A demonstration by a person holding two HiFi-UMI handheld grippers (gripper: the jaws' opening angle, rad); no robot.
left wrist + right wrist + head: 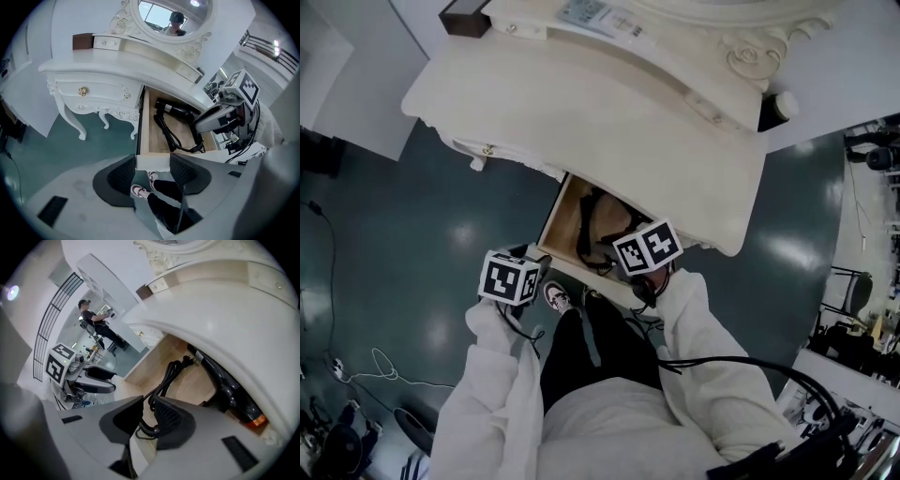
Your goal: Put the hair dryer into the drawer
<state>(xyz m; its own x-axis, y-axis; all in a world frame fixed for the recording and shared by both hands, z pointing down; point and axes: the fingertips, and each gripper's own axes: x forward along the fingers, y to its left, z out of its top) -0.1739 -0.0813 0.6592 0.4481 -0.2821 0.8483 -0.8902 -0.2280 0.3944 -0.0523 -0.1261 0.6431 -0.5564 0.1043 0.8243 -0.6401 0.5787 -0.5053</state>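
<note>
Closest in, the right gripper is seen with jaws slightly parted round the limp black cord, unpinched; the left gripper is held spread, empty. The hair dryer is laid in the open drawer. It is judged rigid, smooth, fairly light, best gripped mid-body. No writing can be read.

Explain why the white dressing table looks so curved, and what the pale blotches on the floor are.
Left gripper view and right gripper view: wide-angle lenses bow the dressing table and blacken the corners. Head view: the blotches are reflected light on the glossy floor. Right gripper view: the hair dryer sits in shadow.
</note>
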